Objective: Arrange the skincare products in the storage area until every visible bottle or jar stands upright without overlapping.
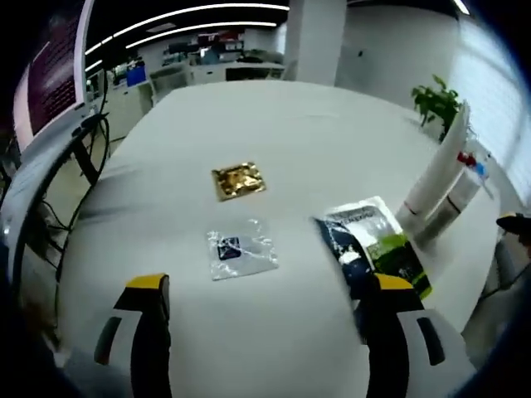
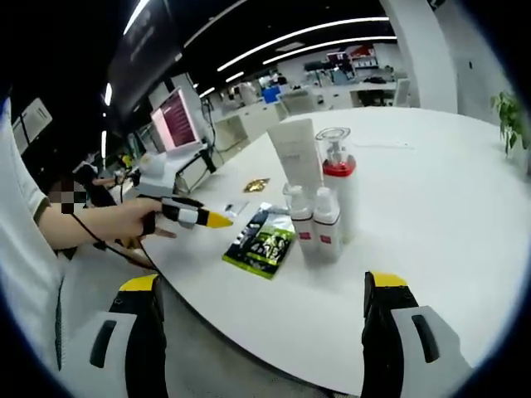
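Standing upright in a tight cluster on the white table [image 2: 431,215], the skincare products sit at about twelve o'clock from the right gripper [image 2: 264,303]: a tall white tube [image 2: 296,154], a pump bottle [image 2: 338,178] with a red collar, and two small white bottles [image 2: 314,222] in front, all touching or just beside one another. A green and black sachet [image 2: 264,240] lies flat at their ten o'clock, just beside the small bottles. The right gripper's jaws are wide apart and hold nothing.

In the left gripper view the left gripper [image 1: 265,315] also has its jaws spread wide and empty. The green and black sachet [image 1: 377,245] lies at its one o'clock, a clear packet [image 1: 239,250] near twelve, a gold packet [image 1: 239,180] beyond it. The white tube [image 1: 436,174] stands at two o'clock.

In the right gripper view a person's hand [image 2: 133,220] carries the left gripper [image 2: 192,216] at ten o'clock.
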`<state>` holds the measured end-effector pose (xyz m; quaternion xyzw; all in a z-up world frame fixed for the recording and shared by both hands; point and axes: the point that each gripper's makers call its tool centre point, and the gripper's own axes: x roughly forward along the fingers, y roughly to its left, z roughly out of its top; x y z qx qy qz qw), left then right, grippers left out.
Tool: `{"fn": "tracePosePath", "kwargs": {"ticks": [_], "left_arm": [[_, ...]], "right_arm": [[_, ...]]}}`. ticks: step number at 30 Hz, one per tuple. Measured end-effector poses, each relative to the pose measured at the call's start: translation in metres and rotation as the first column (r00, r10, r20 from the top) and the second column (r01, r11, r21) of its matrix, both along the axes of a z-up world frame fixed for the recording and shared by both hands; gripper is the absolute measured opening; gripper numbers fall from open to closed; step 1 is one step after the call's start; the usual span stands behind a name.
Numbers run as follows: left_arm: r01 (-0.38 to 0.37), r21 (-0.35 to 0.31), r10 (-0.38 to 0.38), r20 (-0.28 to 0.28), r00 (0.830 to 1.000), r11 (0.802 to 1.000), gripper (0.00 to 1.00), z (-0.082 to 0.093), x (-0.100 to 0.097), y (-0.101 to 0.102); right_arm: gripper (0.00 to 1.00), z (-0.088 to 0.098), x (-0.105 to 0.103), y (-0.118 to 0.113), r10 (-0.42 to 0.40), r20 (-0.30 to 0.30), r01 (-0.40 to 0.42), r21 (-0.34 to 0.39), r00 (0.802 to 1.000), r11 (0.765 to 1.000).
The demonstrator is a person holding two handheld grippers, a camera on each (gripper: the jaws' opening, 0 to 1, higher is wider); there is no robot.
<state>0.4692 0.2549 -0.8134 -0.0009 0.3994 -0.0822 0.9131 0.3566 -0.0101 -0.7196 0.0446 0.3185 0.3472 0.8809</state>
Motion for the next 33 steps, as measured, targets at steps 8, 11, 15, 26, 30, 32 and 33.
{"fn": "tracePosePath", "kwargs": {"ticks": [8,11,15,26,30,32,33], "left_arm": [[-0.008,0.032,0.009,-0.035,0.999,0.999,0.88,-0.021,0.010,0.003],[-0.027,0.036,0.029,-0.046,0.999,0.999,0.86,-0.026,0.015,0.004],[-0.044,0.044,0.046,-0.056,0.997,0.998,0.84,-0.027,0.019,0.004],[-0.070,0.069,0.072,-0.033,0.997,0.995,0.72,-0.026,0.035,0.011],[-0.064,0.073,0.066,-0.028,0.997,0.995,0.60,-0.025,0.038,0.013],[-0.058,0.076,0.060,-0.023,0.998,0.995,0.52,-0.025,0.040,0.016],[-0.056,0.074,0.057,-0.020,0.998,0.996,0.49,-0.025,0.041,0.016]], "right_arm": [[0.99,-0.003,-0.001,-0.001,-0.007,-0.010,0.007,-0.009,1.000,1.000],[0.99,-0.004,-0.001,-0.001,-0.008,-0.013,0.007,-0.017,1.000,1.000],[0.99,-0.005,-0.001,-0.002,-0.010,-0.016,0.010,-0.022,1.000,1.000],[0.99,-0.007,-0.001,-0.003,-0.015,-0.025,0.014,-0.031,1.000,0.999],[0.99,-0.008,-0.002,-0.003,-0.014,-0.027,0.013,-0.034,1.000,0.999],[0.99,-0.008,-0.001,-0.003,-0.014,-0.026,0.013,-0.035,1.000,0.999],[0.99,-0.008,-0.002,-0.003,-0.014,-0.027,0.013,-0.036,1.000,0.999]]}}
